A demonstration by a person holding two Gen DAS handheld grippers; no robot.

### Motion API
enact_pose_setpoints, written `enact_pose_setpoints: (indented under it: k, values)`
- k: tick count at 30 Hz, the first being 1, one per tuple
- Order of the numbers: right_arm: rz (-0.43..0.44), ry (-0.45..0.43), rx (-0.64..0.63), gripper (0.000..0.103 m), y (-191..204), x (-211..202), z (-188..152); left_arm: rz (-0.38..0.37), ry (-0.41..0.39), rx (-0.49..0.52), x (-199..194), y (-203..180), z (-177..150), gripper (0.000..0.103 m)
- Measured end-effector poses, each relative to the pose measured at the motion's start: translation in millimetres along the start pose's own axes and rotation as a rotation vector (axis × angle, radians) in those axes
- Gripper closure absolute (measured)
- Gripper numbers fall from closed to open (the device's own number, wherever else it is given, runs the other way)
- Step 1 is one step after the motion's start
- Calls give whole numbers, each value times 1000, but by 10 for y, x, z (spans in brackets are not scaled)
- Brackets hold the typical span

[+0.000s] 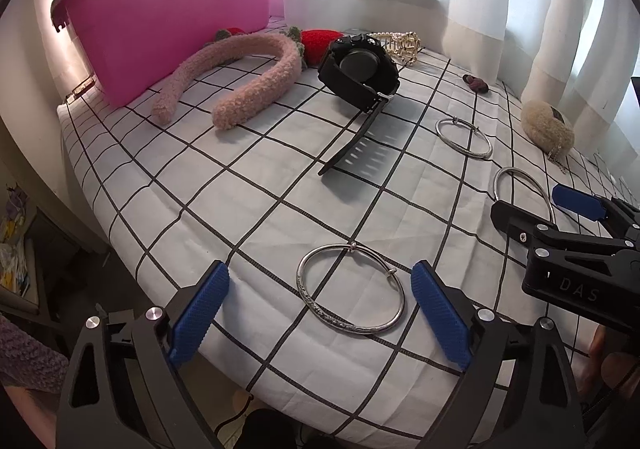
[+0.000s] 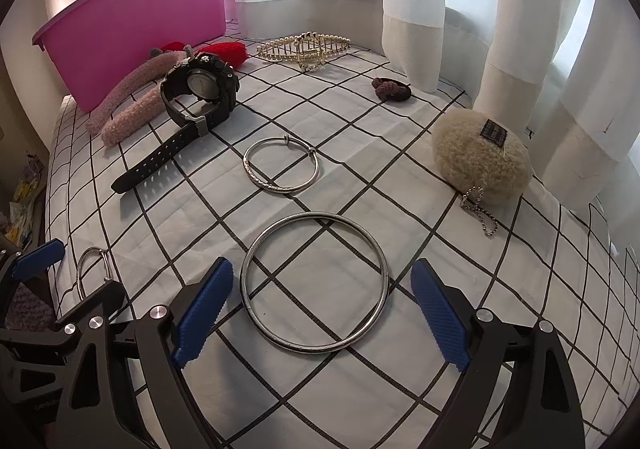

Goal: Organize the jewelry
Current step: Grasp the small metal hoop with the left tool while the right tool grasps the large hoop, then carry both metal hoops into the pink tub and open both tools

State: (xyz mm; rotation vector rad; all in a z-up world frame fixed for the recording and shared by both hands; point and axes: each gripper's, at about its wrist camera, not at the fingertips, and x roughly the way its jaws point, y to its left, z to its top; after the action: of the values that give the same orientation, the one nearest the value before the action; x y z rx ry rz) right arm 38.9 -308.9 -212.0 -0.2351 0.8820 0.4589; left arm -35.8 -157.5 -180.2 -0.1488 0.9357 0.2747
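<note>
Three silver bangles lie on the checked cloth. In the left wrist view a clasped bangle (image 1: 316, 309) lies between the open fingers of my left gripper (image 1: 320, 313). In the right wrist view a large plain bangle (image 2: 246, 289) lies between the open fingers of my right gripper (image 2: 322, 313). A third clasped bangle (image 2: 256, 175) lies beyond it, also in the left wrist view (image 1: 442, 137). A black watch (image 2: 192, 89), a gold and pearl hair clip (image 2: 308, 47) and a pink bin (image 2: 132, 29) are further back. Both grippers are empty.
A pink fuzzy headband (image 1: 248, 77) and red knitted pieces (image 1: 316, 43) lie by the bin. A beige fluffy pouch with a ball chain (image 2: 480, 165) and a dark hair tie (image 2: 390, 89) are at the right. White curtains hang behind. The table edge is near on the left.
</note>
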Motion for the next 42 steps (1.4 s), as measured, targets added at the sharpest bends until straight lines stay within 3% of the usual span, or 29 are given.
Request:
enact_pose_setpoints:
  k: [3, 4, 5, 26, 37, 42]
  values:
    - [7, -9, -8, 22, 14, -19, -7, -9, -15, 15, -29, -21, 13, 40]
    - [7, -17, -14, 30, 25, -34, -11, -14, -19, 22, -35, -31, 13, 43]
    - [6, -17, -17, 31, 35, -41, -15, -19, -24, 31, -45, -41, 11, 53]
    - [48, -74, 49, 32, -5, -301, -15, -22, -54, 27, -230, 90, 159, 53]
    - [90, -139, 35, 31, 98, -861, 357, -43, -93, 25, -710, 230, 576, 53]
    - [125, -180, -1, 31, 255, -1134, 648, -19, -135, 8, -977, 423, 817, 53]
